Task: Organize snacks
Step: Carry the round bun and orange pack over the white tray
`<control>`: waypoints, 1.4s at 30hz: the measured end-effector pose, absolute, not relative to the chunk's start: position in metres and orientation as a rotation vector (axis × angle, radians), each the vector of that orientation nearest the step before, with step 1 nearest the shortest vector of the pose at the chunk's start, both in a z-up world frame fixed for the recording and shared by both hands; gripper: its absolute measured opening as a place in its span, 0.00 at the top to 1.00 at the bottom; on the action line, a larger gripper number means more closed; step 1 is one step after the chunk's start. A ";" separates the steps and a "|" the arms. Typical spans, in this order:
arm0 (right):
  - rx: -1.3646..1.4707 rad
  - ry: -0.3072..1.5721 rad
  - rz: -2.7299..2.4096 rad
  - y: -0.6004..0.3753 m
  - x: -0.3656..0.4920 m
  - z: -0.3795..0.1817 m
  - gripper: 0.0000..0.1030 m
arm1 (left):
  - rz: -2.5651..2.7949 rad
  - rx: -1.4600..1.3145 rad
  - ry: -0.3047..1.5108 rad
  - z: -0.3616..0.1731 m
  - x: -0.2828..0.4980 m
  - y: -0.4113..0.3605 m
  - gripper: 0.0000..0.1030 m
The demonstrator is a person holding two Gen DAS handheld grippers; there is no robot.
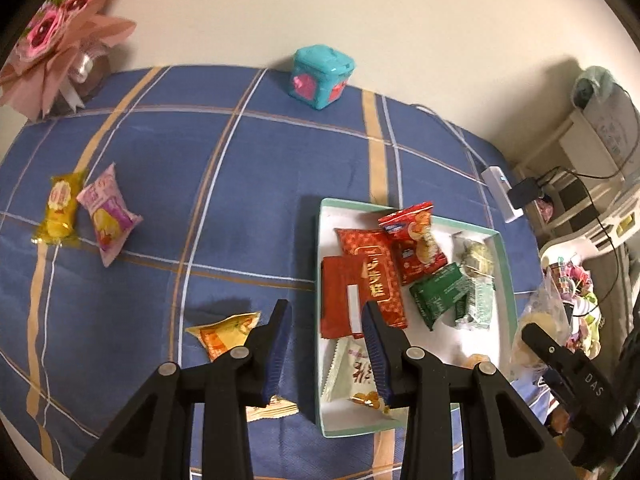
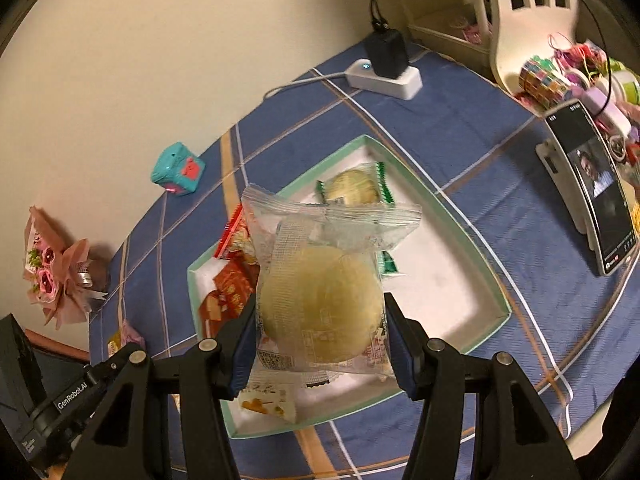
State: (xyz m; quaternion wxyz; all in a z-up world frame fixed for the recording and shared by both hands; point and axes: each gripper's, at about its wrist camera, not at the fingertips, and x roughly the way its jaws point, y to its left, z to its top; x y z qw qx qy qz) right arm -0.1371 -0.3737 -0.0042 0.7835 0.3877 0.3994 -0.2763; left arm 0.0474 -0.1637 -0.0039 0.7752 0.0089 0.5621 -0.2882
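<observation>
This is a lived-in room of a home, not a lab or shop. A table against a plain cream wall wears a blue plaid cloth [image 1: 240, 168] and carries a paper-wrapped pink flower bouquet [image 1: 60, 36], a teal toy cube [image 1: 320, 76] and a white power strip [image 2: 386, 78]. Beside it stand a propped phone [image 2: 592, 196] and a white shelf [image 2: 520, 12] with craft tape and trinkets.

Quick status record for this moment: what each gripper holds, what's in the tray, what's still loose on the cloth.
right gripper: shut on clear-wrapped pastry, above the tray
left gripper: nothing between its fingers
tray: red, green and white packets inside
loose on cloth: yellow packet, pink packet, orange packet
</observation>
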 end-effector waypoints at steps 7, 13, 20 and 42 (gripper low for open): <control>0.822 0.911 -0.587 -0.367 -0.126 -0.012 0.43 | -0.512 0.015 1.265 -0.026 0.070 -0.139 0.61; 0.784 0.957 -0.559 -0.353 -0.111 -0.017 0.43 | -0.458 0.017 1.366 -0.058 0.076 -0.127 0.56; 0.770 0.977 -0.534 -0.343 -0.100 -0.018 0.43 | -0.474 0.026 1.474 -0.088 0.070 -0.129 0.40; 0.804 1.029 -0.537 -0.349 -0.097 -0.038 0.43 | -0.443 -0.067 1.417 -0.080 0.066 -0.110 0.61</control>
